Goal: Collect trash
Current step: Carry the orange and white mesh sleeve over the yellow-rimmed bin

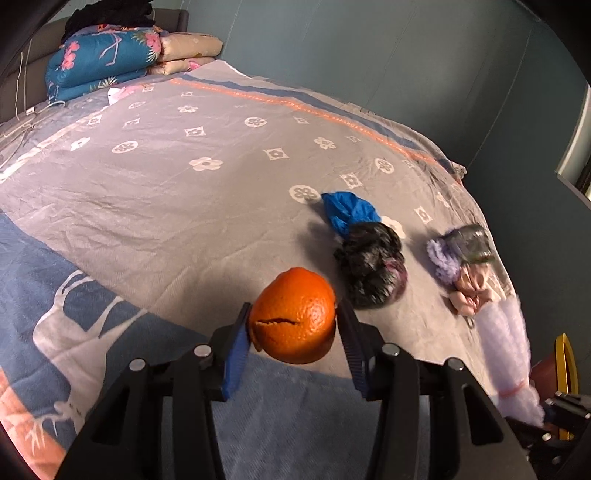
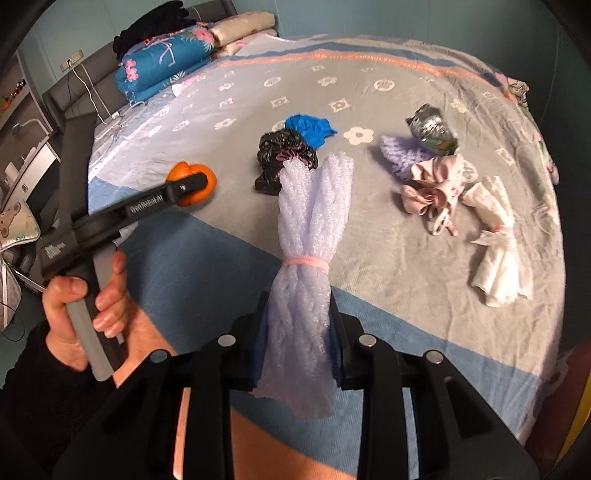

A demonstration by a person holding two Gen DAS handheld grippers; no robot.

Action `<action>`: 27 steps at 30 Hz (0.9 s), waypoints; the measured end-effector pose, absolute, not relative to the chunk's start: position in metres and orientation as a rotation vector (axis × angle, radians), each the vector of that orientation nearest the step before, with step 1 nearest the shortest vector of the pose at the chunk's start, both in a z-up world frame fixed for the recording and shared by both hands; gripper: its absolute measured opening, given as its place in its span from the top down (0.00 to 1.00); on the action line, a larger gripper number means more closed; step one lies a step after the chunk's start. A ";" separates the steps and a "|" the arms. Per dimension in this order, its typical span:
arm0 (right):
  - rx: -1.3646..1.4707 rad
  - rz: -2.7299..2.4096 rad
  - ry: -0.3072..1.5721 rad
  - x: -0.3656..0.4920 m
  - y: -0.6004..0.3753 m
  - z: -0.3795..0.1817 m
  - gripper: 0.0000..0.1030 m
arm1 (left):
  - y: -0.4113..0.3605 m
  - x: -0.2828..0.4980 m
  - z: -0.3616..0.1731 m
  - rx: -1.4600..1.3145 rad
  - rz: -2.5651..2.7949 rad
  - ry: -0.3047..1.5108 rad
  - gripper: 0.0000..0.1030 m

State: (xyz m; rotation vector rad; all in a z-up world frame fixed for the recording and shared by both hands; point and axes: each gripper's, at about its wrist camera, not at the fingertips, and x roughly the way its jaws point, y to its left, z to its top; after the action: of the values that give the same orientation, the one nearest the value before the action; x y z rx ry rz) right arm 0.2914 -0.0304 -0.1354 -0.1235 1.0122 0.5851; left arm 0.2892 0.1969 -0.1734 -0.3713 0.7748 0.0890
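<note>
Left wrist view: left claw [image 1: 293,325] grips orange peel [image 1: 293,319]; right claw [image 2: 297,332] clamps foam netting [image 2: 306,236].

Lying spread across the bed: a grey bedspread [image 2: 369,240] with white flower motifs, an orange stripe and blue panels. Sitting stacked at its far corner: a folded blue floral quilt [image 1: 99,59], beige folded bedding [image 1: 192,50] beside it, dark clothing [image 2: 151,26] on top.
</note>
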 end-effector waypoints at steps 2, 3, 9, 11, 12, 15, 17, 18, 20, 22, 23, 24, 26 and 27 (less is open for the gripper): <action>-0.111 0.585 1.001 0.284 -0.038 -0.128 0.74 | 0.189 0.283 -0.173 -0.364 0.076 0.784 0.58; -0.108 0.585 0.997 0.280 -0.040 -0.125 0.74 | 0.185 0.279 -0.172 -0.362 0.066 0.788 0.58; -0.104 0.576 0.969 0.261 -0.062 -0.105 0.74 | 0.167 0.263 -0.157 -0.333 0.052 0.780 0.58; -0.099 0.572 0.951 0.253 -0.072 -0.097 0.74 | 0.158 0.256 -0.149 -0.313 0.055 0.786 0.58; -0.095 0.571 0.945 0.250 -0.076 -0.094 0.74 | 0.153 0.254 -0.146 -0.299 0.052 0.785 0.58; -0.077 0.561 0.926 0.238 -0.093 -0.084 0.74 | 0.136 0.243 -0.129 -0.240 0.043 0.770 0.58; -0.065 0.559 0.920 0.233 -0.103 -0.078 0.74 | 0.128 0.239 -0.120 -0.231 0.025 0.765 0.58; -0.061 0.558 0.917 0.230 -0.107 -0.076 0.74 | 0.125 0.237 -0.116 -0.231 0.020 0.765 0.58; -0.046 0.554 0.911 0.223 -0.118 -0.071 0.74 | 0.115 0.231 -0.106 -0.233 -0.002 0.763 0.58; -0.026 0.553 0.904 0.218 -0.128 -0.065 0.74 | 0.105 0.224 -0.096 -0.228 -0.023 0.754 0.58; -0.016 0.550 0.895 0.214 -0.135 -0.061 0.74 | 0.098 0.221 -0.091 -0.216 -0.031 0.747 0.58; -0.010 0.544 0.886 0.211 -0.142 -0.058 0.74 | 0.092 0.218 -0.087 -0.206 -0.035 0.743 0.58; 0.000 0.535 0.871 0.205 -0.151 -0.053 0.74 | 0.079 0.213 -0.078 -0.188 -0.049 0.734 0.58; 0.006 0.530 0.864 0.202 -0.157 -0.050 0.74 | 0.074 0.212 -0.075 -0.186 -0.058 0.734 0.58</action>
State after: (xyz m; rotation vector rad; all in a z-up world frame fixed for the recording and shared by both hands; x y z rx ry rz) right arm 0.2023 -0.1570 -0.0504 0.0058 0.8638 0.5297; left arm 0.2119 0.0740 -0.0752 -0.1865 0.7335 -0.0578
